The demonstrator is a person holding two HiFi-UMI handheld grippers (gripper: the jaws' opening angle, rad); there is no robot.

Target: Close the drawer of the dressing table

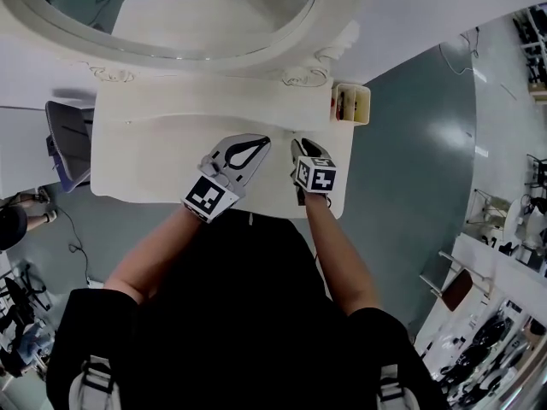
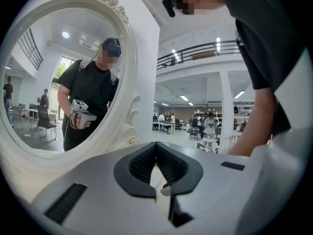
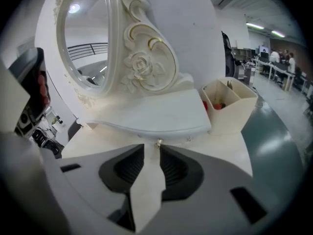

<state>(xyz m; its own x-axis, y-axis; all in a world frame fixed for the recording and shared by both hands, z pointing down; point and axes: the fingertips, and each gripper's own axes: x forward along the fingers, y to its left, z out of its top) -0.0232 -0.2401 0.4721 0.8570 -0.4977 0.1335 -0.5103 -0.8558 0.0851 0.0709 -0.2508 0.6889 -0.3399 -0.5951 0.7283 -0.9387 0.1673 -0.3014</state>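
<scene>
While the left gripper (image 1: 263, 142) hangs over the middle of the white dressing table (image 1: 145, 161) with its jaws pressed together on nothing, the right gripper (image 1: 300, 145) is just beside it, jaws a little apart and empty. Right before its tips is the small drawer knob (image 3: 158, 143), under the curved ledge below the mirror (image 1: 171, 24). Further right stands a cream box (image 1: 352, 105).
</scene>
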